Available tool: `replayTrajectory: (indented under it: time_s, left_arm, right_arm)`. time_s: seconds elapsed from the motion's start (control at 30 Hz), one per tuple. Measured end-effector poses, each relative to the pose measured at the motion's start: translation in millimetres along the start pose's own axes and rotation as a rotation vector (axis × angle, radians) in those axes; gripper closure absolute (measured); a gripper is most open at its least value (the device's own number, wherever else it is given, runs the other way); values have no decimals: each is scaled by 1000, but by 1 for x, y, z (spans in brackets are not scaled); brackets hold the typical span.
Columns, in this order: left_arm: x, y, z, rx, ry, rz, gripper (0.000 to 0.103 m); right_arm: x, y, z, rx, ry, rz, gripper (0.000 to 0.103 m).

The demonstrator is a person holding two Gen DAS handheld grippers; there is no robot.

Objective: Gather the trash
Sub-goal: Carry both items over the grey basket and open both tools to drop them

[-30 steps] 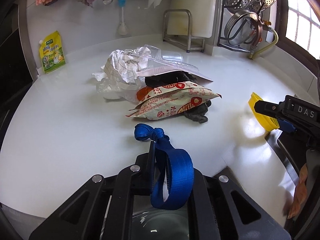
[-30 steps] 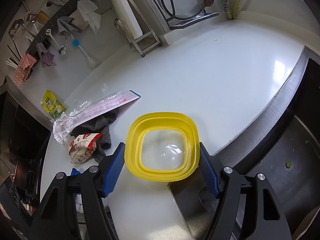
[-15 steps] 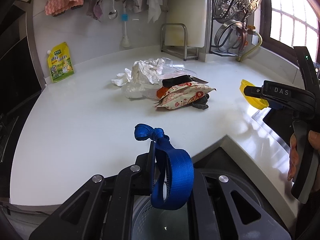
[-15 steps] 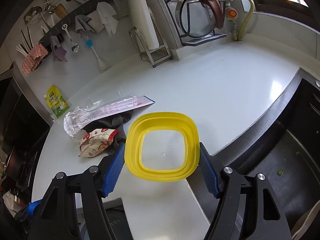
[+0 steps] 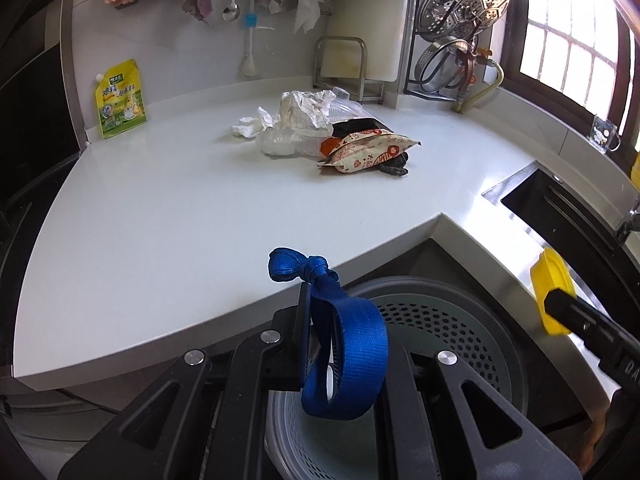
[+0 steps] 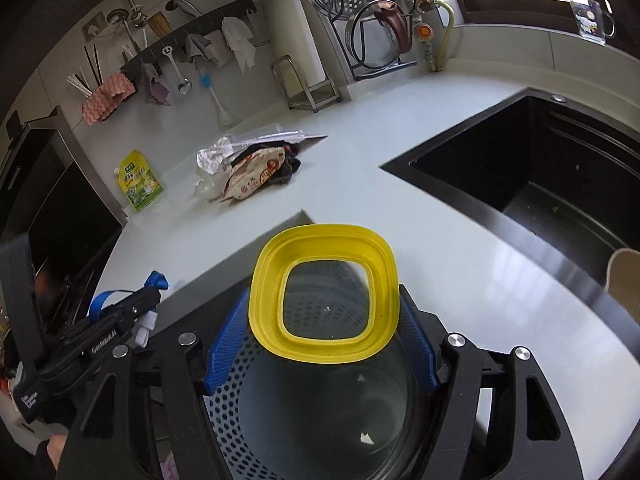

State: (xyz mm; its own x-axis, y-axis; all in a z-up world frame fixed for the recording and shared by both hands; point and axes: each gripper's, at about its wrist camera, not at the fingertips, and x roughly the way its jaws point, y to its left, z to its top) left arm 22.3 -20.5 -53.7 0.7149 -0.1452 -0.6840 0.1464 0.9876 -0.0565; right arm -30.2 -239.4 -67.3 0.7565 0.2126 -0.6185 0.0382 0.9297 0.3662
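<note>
My left gripper (image 5: pixel 320 316) is shut on a knotted blue strap (image 5: pixel 340 344) and holds it above the grey perforated trash bin (image 5: pixel 460 320) below the counter's front edge. My right gripper (image 6: pixel 324 344) is shut on a yellow-rimmed clear lid (image 6: pixel 324 292), also held over the bin (image 6: pixel 248 412). The lid shows at the right of the left wrist view (image 5: pixel 554 296). A trash pile stays on the white counter: a red-and-cream snack bag (image 5: pixel 368 152), crumpled paper (image 5: pixel 304 110), clear plastic and a dark cloth (image 5: pixel 394 164).
A black sink (image 6: pixel 540 176) is set into the counter at the right. A yellow-green pouch (image 5: pixel 120 98) leans on the back wall. A metal rack (image 5: pixel 348 66), steamer and utensils stand or hang at the back. The left gripper shows in the right wrist view (image 6: pixel 120 312).
Both grippers have pulled back from the counter and come down over the bin, still holding the strap and the lid. The trash pile has not moved.
</note>
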Motion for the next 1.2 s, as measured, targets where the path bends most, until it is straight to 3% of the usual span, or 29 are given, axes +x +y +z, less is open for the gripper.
replayTrajectory:
  time_s: [0.23, 0.5, 1.2]
  left_arm:
    - [-2, -6, -20, 34, 33, -26, 93]
    - [7, -11, -36, 55, 80, -29, 93]
    - [36, -11, -57, 55, 222, -38, 93]
  right_arm:
    - [-10, 14, -37, -65, 41, -66, 35]
    - [1, 16, -60, -77, 103, -50, 35]
    - [24, 11, -77, -81, 188, -68, 35]
